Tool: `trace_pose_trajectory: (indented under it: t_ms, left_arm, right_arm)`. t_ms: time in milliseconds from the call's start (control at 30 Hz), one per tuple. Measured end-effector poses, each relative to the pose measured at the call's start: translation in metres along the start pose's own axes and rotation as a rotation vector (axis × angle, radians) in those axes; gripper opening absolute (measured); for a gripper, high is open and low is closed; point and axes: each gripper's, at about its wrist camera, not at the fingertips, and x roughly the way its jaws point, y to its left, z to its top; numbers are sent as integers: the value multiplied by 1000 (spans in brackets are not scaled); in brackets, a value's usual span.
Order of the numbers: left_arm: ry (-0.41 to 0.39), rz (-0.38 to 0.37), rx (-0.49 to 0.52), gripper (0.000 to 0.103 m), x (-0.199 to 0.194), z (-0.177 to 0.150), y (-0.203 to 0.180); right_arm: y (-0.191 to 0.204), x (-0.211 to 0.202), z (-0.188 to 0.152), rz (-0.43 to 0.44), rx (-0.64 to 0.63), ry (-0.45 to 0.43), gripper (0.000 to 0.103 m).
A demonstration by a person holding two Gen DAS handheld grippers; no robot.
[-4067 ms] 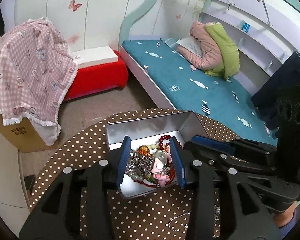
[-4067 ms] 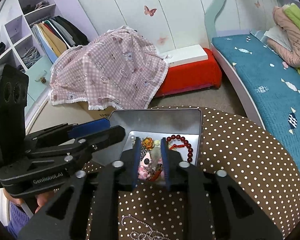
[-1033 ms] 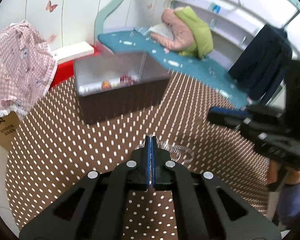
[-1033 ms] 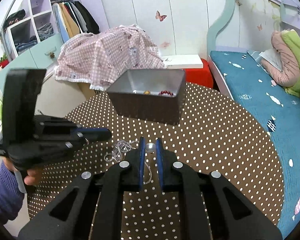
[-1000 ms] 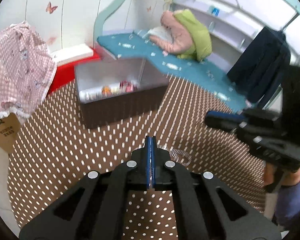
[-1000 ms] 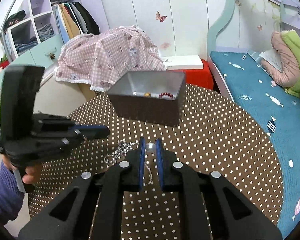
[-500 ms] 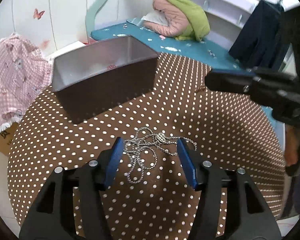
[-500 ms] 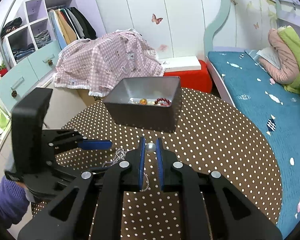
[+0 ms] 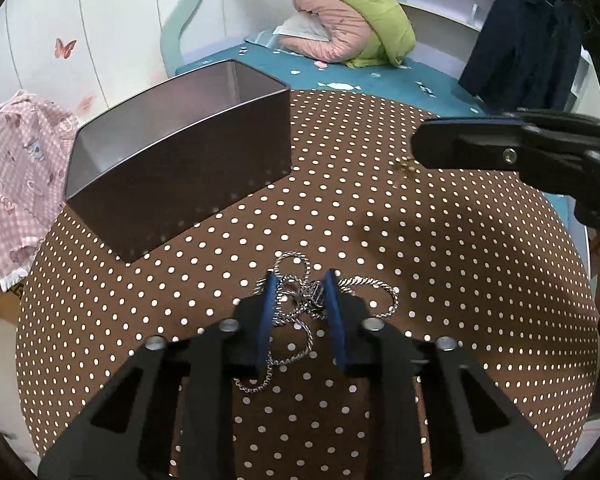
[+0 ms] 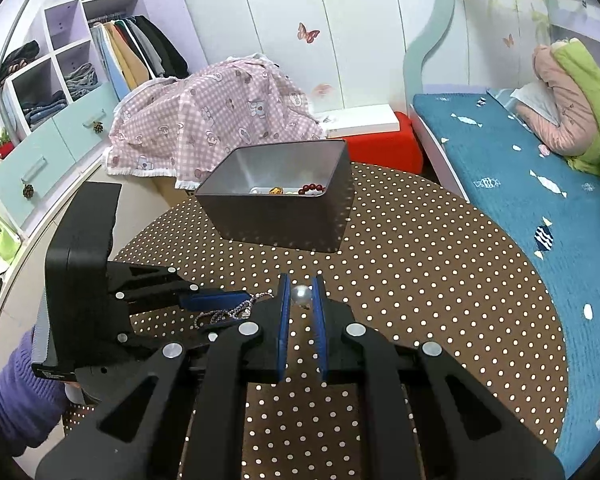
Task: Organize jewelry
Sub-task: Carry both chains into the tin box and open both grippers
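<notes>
Left gripper (image 9: 299, 286): fingers were fully pinched together a second ago and wide apart half a second ago. Now they're narrowed to a moderate gap, straddling the tangled silver chain (image 9: 300, 300) on the polka-dot counter (image 9: 440, 260). The pads are either side of the knot in the middle of the chain, and loops spill out past both fingers and back under the gripper body. I can't tell if the pads are touching the chain yet, and nothing looks lifted. My read is that it's partway through closing for a grab.

Right gripper (image 10: 301, 296): no change over the last second. The fingers are nearly closed with a pearl bead (image 10: 301, 294) clamped between the pads near the tips. It's held above the counter, near the chain but clear of it. I can't tell whether a thread hangs from the bead.

The tin box (image 10: 284, 200) sits toward the far side of the counter, well apart from both grippers. A red bead bracelet (image 10: 312, 189) and a few other small pieces are already inside. In the left view a small gold item (image 9: 405, 165) lies on the counter just under the right gripper's fingertip.

What this means for the task:
- The chain and pearl are the current items, and both still need to go into the box.
- The small gold item is probably next.
- Risk: the chain is loose and tangled, so a pinch on one strand may drag the rest along or let it slip. Gripping at the knot looks like the better bet.
</notes>
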Motion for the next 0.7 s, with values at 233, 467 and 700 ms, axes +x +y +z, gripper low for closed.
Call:
trace_pose_trajectory:
  t_ms: [233, 467, 700]
  left_arm:
    - [-21, -55, -55, 19, -18, -7, 16]
    - [-142, -91, -86, 19, -77, 16, 31]
    - [-258, -65, -69, 19, -127, 63, 41]
  right_arm:
    - [3, -5, 3, 3, -5, -14, 10]
    - [12, -12, 17, 6, -28, -46, 10]
    - [23, -17, 46, 24, -51, -92, 10]
